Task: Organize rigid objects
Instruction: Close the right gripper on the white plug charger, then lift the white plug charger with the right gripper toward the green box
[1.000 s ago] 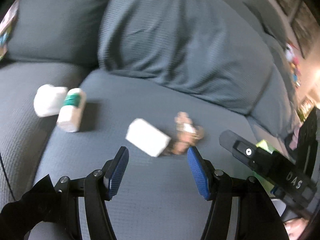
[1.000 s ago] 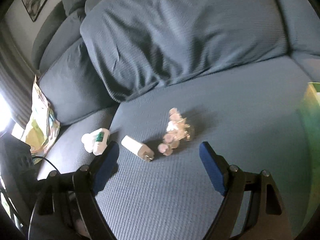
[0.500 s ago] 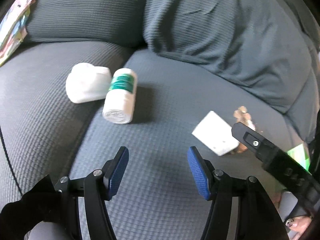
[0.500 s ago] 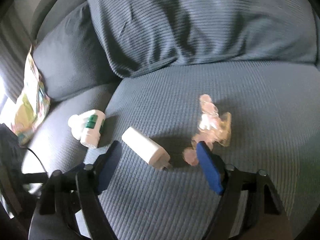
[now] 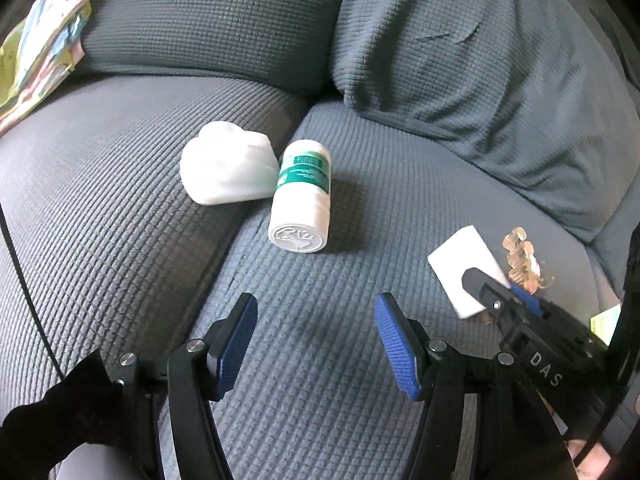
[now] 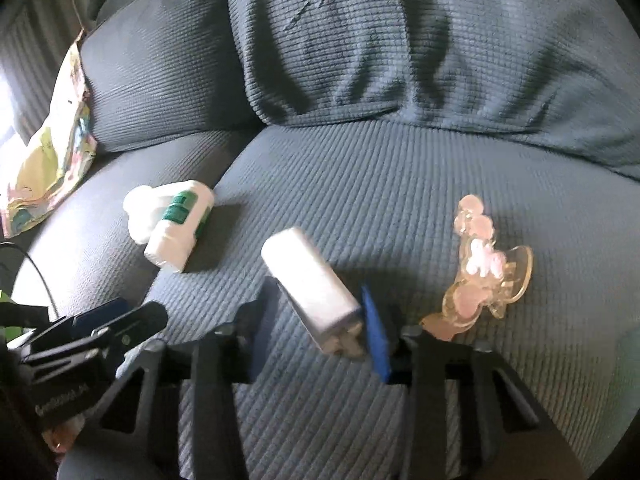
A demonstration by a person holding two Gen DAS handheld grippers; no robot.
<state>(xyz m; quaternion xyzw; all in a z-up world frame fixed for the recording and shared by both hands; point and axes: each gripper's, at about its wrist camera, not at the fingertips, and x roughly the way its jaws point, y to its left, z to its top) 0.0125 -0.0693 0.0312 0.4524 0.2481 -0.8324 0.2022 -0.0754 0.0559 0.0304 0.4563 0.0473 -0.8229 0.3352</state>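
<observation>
A white charger block [image 6: 312, 292] lies on the grey sofa seat [image 6: 400, 184]. My right gripper [image 6: 320, 330] is closing its jaws, and both blue pads press on the charger's plug end. To its right lies a clear pink hair clip [image 6: 480, 276]. A white bottle with a green label [image 5: 304, 196] lies on its side beside a white rolled cloth [image 5: 228, 168]. My left gripper [image 5: 316, 340] is open just short of the bottle, with nothing between its fingers. In the left wrist view the right gripper's finger [image 5: 492, 292] covers part of the charger [image 5: 464, 268].
Two grey back cushions [image 5: 460, 64] rise behind the seat. A colourful paper bag [image 5: 40, 52] leans at the far left. A thin black cable [image 5: 20, 272] runs down the left seat cushion. Something green [image 5: 604, 320] shows at the right edge.
The right jaws have closed in from wide apart onto the charger block. The left gripper has swung left and nearer to the bottle, with its opening unchanged.
</observation>
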